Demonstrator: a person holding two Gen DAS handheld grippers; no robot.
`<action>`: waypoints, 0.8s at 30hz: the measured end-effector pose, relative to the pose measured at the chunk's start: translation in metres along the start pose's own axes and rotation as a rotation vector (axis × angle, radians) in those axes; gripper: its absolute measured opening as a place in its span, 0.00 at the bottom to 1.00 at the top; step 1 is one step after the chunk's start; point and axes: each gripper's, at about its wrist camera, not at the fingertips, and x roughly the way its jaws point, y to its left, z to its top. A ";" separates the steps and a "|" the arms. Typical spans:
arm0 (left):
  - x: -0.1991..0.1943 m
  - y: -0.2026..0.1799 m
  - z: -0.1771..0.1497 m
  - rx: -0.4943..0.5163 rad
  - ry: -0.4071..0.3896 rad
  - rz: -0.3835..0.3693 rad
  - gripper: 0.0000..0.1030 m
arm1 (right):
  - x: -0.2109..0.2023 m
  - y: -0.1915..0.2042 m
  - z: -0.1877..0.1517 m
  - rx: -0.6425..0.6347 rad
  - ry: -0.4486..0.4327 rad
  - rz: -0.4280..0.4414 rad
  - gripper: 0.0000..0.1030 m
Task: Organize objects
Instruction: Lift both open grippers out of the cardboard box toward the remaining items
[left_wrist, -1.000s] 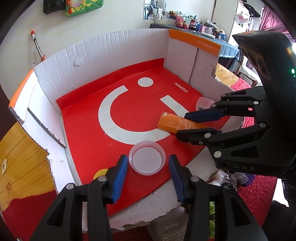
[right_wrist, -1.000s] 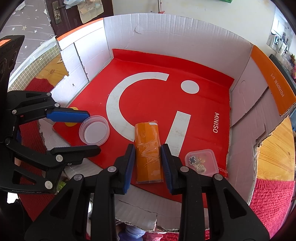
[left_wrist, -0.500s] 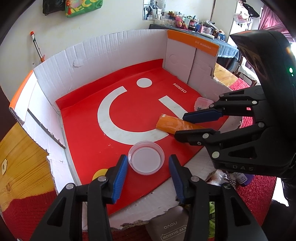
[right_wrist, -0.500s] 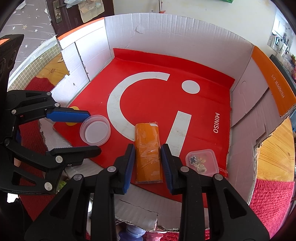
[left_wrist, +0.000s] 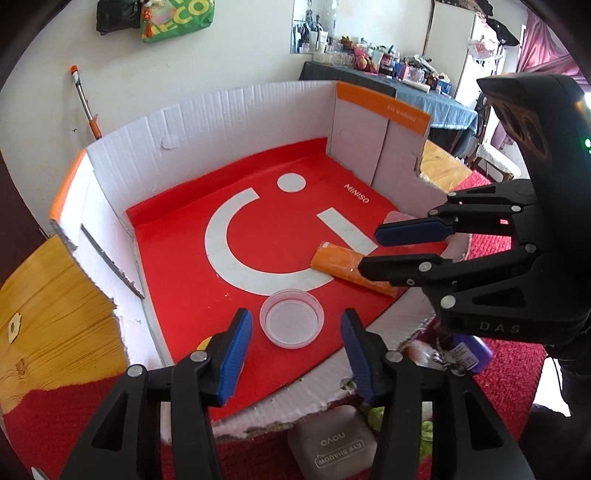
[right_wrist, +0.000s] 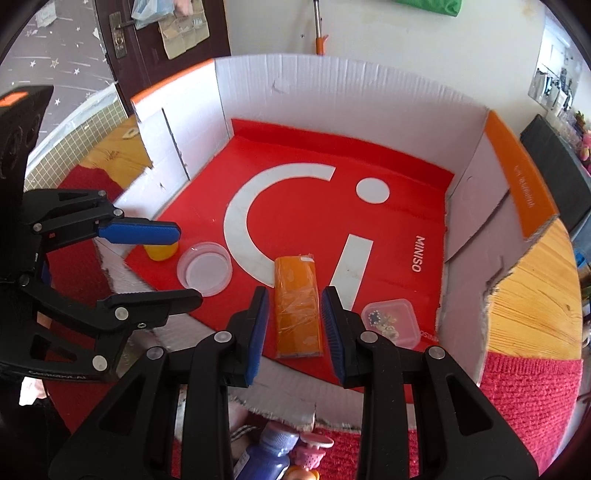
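A white cardboard box with a red floor lies open in front of me. In it lie a round clear dish, an orange wrapped packet, a small clear square container of trinkets and a yellow object. My left gripper is open with the dish between its fingers, just above it. My right gripper is open and straddles the orange packet without touching it.
Outside the box's torn front edge lie a grey eye-shadow case, a purple bottle and pink toys on a red mat. A wooden table top flanks the box. A cluttered table stands behind.
Both grippers have pulled back and up slightly from the box. The right gripper's fingers have spread a little wider around the orange packet. The objects have not moved.
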 end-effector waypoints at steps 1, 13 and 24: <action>-0.004 0.000 0.000 -0.008 -0.013 -0.003 0.51 | -0.005 0.000 0.000 0.003 -0.013 -0.004 0.28; -0.061 -0.006 -0.015 -0.095 -0.178 0.054 0.56 | -0.061 0.006 -0.012 0.034 -0.142 -0.044 0.28; -0.094 -0.017 -0.046 -0.175 -0.271 0.088 0.61 | -0.103 0.019 -0.040 0.081 -0.248 -0.069 0.31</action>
